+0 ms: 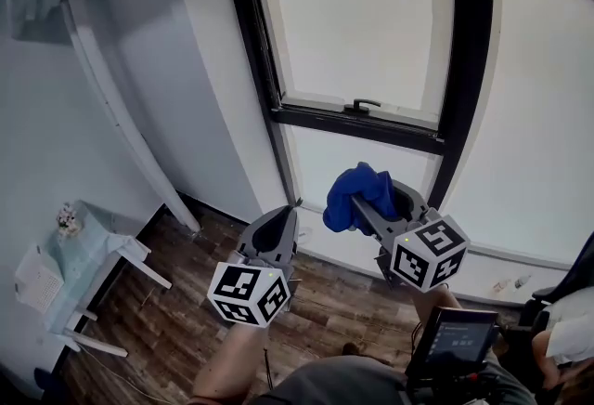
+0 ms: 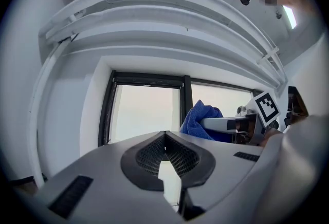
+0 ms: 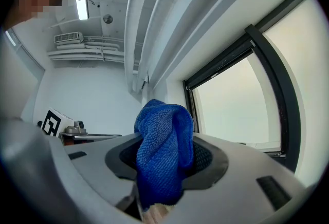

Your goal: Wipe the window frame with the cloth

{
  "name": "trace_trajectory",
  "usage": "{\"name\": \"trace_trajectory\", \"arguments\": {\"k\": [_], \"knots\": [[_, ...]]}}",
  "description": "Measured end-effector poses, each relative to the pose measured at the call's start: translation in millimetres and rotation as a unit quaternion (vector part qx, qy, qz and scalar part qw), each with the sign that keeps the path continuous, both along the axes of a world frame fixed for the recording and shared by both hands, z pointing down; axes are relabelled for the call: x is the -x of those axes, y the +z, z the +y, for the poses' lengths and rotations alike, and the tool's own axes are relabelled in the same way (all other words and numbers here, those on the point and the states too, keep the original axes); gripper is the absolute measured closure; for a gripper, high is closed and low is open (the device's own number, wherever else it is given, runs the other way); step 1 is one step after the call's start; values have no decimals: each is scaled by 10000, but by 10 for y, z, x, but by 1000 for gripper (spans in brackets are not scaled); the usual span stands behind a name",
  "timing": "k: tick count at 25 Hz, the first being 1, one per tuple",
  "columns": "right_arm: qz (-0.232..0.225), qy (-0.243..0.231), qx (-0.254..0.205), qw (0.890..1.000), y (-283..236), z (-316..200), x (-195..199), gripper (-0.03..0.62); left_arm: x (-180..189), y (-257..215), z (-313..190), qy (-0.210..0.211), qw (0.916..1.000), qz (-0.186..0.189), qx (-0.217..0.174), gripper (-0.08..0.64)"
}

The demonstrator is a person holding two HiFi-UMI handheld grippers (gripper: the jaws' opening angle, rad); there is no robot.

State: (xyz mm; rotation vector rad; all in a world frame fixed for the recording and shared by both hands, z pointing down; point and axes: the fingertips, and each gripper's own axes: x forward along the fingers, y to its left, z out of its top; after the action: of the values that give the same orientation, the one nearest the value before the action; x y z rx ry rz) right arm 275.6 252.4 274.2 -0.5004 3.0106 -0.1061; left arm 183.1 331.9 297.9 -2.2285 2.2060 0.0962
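Observation:
The black window frame (image 1: pixel 357 123) runs across the wall ahead, with a bright pane above and below its crossbar. In front of the lower pane my right gripper (image 1: pixel 369 201) is shut on a bunched blue cloth (image 1: pixel 351 194). In the right gripper view the cloth (image 3: pixel 163 151) fills the jaws and bulges out above them, with the frame (image 3: pixel 272 74) off to the right. My left gripper (image 1: pixel 294 206) hangs beside it on the left, a little lower, shut with nothing in it. In the left gripper view its jaws meet at a seam, and the cloth (image 2: pixel 203 119) shows beyond them.
A black handle (image 1: pixel 362 104) sits on the crossbar. A slanted white pipe (image 1: pixel 121 115) runs down the left wall. A small white table (image 1: pixel 93 254) stands at the lower left on the wood floor (image 1: pixel 176 320). A dark screen (image 1: pixel 453 338) sits near my right side.

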Motion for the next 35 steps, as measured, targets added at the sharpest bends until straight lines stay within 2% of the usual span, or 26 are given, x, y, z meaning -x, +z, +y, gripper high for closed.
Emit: {"name": "trace_trajectory", "arguments": {"k": [7, 15, 19, 24, 29, 32, 35], "knots": [[-51, -64, 7, 10000, -34, -781, 272, 413, 263, -14, -838, 9, 9999, 5, 101, 551], [-35, -120, 15, 9999, -46, -1295, 894, 413, 837, -49, -1316, 9, 10000, 12, 68, 551], [-106, -12, -78, 9999, -146, -1511, 1335, 413, 1266, -117, -1537, 95, 9999, 58, -95, 551], [-93, 91, -101, 9999, -196, -1679, 2054, 413, 1913, -259, -1753, 202, 9993, -216, -238, 551], [-157, 188, -208, 9995, -404, -1922, 2758, 413, 2558, -422, -2007, 230, 9988, -229, -364, 551], [-173, 277, -286, 9991, -529, -2045, 3073, 413, 2861, -557, -2153, 257, 9982, -313, -446, 551], [-153, 349, -306, 9988, -577, -2171, 3305, 413, 3117, -618, -2271, 281, 9982, -204, -491, 551]]}}
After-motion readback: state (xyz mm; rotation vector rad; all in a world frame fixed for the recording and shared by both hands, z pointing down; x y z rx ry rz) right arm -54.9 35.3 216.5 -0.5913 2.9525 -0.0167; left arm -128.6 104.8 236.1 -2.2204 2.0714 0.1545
